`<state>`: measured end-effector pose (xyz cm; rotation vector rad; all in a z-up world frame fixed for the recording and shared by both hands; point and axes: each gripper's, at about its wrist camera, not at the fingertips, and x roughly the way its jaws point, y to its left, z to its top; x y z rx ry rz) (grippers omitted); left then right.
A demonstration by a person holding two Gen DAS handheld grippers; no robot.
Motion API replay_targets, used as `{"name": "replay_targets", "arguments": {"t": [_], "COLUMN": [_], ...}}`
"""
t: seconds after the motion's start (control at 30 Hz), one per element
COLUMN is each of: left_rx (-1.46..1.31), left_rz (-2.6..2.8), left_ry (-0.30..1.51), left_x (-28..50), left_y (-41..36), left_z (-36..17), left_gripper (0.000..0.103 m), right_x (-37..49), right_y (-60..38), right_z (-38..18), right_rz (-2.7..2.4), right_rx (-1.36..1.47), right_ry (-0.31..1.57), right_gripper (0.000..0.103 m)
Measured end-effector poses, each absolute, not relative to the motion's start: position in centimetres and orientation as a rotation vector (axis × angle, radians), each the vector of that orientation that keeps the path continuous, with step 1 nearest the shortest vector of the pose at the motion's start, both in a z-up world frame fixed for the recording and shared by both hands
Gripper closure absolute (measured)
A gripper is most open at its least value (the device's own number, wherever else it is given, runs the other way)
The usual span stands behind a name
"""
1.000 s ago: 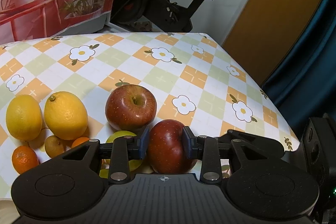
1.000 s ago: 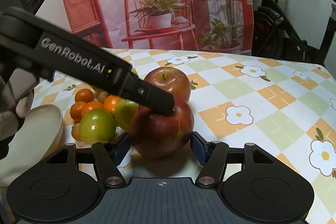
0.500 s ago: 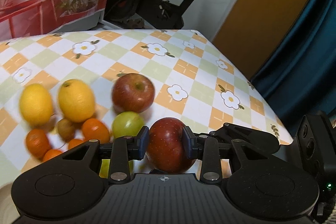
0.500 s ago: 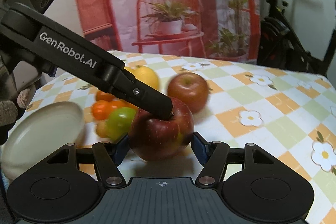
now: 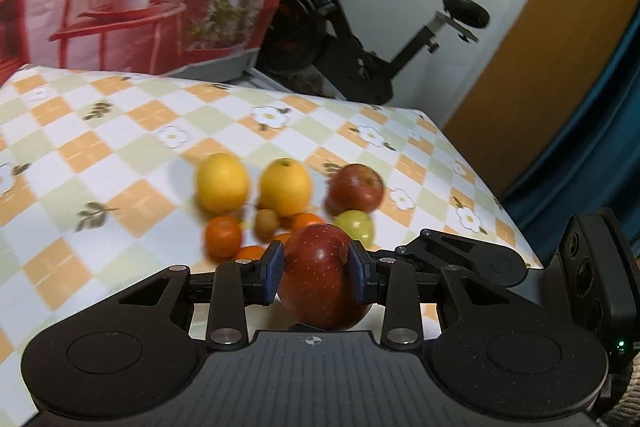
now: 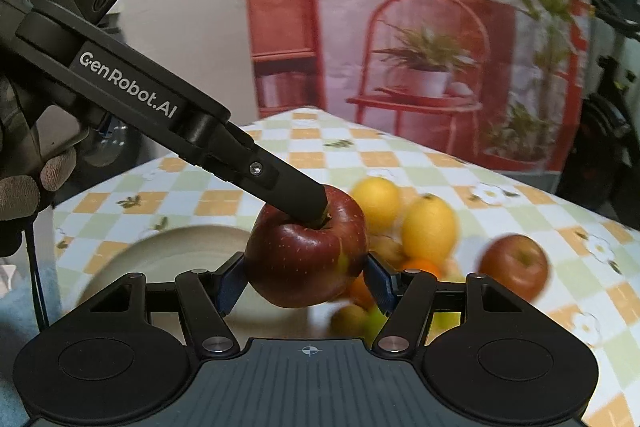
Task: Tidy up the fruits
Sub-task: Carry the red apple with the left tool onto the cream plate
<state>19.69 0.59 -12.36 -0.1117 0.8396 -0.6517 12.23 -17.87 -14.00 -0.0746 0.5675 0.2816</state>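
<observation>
Both tools grip red apple [image 5: 320, 275]; fruit pile [image 5: 280, 203] motion-blurred.

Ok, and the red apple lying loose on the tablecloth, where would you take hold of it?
Probably across its widest middle, with the pads on the two rounded flanks: the red apple sits upright, stem hollow up. Come from above or from its open side, since the green fruit crowds its near side in the left wrist view.
</observation>
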Motion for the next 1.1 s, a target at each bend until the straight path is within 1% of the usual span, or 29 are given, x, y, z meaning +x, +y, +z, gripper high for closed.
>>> {"name": "replay_targets", "arguments": {"t": [0.47, 0.57, 0.73, 1.1], "left_rx": [-0.192, -0.202, -0.187, -0.181], "left_rz": [-0.503, -0.485, -0.481, -0.461], "left_ry": [0.868, 0.880, 0.891, 0.876], "left_x": [19.8, 19.9, 19.8, 19.5], "left_y": [8.7, 9.7, 10.1, 10.8], "left_z": [-14.7, -15.2, -15.9, -16.7], "left_gripper": [0.066, 0.068, 0.068, 0.068], "right_x": [16.6, 17.2, 17.3, 17.5], "right_y": [-8.8, -7.7, -7.0, -6.4], "right_z": [-16.5, -17.1, -18.2, -18.6], "right_rz": [0.464, 0.489, 0.514, 0.522], "right_rx": [-0.204, -0.224, -0.238, -0.277], "right_ry": [0.642, 0.661, 0.689, 0.661], "right_gripper": [0.044, 0.044, 0.044, 0.045]}}
